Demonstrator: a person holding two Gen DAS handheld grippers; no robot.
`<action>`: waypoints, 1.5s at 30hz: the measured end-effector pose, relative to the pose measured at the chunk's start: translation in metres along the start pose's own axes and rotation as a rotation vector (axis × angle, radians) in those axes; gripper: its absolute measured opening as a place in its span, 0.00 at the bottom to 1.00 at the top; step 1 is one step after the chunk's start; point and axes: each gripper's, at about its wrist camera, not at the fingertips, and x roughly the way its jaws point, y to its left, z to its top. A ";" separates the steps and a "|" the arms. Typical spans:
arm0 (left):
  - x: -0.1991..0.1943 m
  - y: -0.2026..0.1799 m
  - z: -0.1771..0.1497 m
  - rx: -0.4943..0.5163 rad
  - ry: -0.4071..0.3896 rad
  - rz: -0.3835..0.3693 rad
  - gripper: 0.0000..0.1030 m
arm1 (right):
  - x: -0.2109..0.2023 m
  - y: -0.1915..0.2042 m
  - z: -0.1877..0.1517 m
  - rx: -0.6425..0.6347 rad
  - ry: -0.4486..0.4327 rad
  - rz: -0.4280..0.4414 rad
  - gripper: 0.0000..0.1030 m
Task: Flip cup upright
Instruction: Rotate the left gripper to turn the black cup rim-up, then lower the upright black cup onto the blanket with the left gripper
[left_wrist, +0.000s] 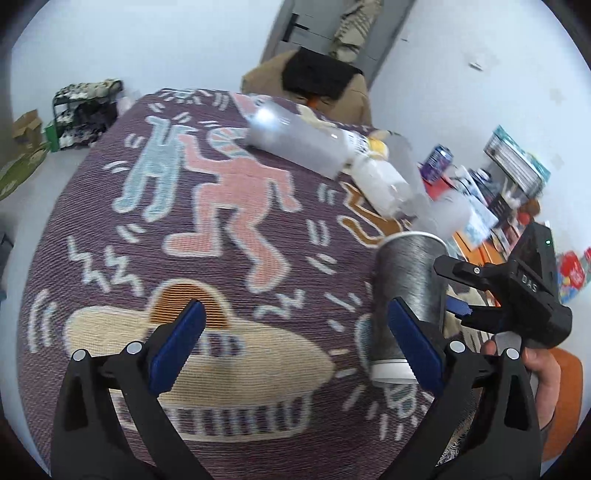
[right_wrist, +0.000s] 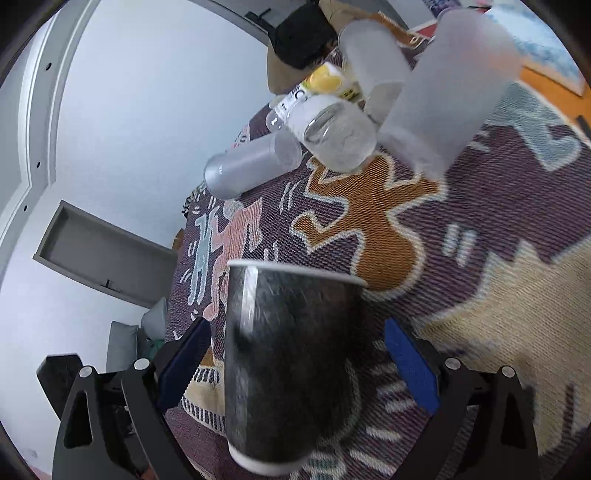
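Note:
A dark grey paper cup (left_wrist: 408, 291) with a white rim stands on the patterned rug (left_wrist: 229, 221), wide mouth up and white base down. In the right wrist view the cup (right_wrist: 291, 365) sits between my right gripper's (right_wrist: 299, 365) open blue fingers (right_wrist: 412, 365), with a gap on each side. The right gripper also shows in the left wrist view (left_wrist: 456, 290), at the cup's right side. My left gripper (left_wrist: 295, 347) is open and empty, just left of the cup, low over the rug.
Several frosted plastic tumblers (left_wrist: 299, 140) and a clear bottle (right_wrist: 332, 133) lie or stand at the rug's far side. Books and a can (left_wrist: 437, 160) crowd the floor to the right. A brown bag (left_wrist: 314, 81) sits by the door.

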 end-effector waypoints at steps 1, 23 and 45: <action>-0.003 0.005 0.000 -0.008 -0.009 0.009 0.95 | 0.006 0.000 0.003 0.005 0.013 -0.005 0.90; -0.033 0.027 0.003 -0.059 -0.089 0.017 0.95 | -0.052 0.069 -0.023 -0.342 -0.233 -0.097 0.77; -0.049 0.044 -0.012 -0.124 -0.133 0.042 0.95 | -0.034 0.104 -0.077 -0.758 -0.573 -0.307 0.77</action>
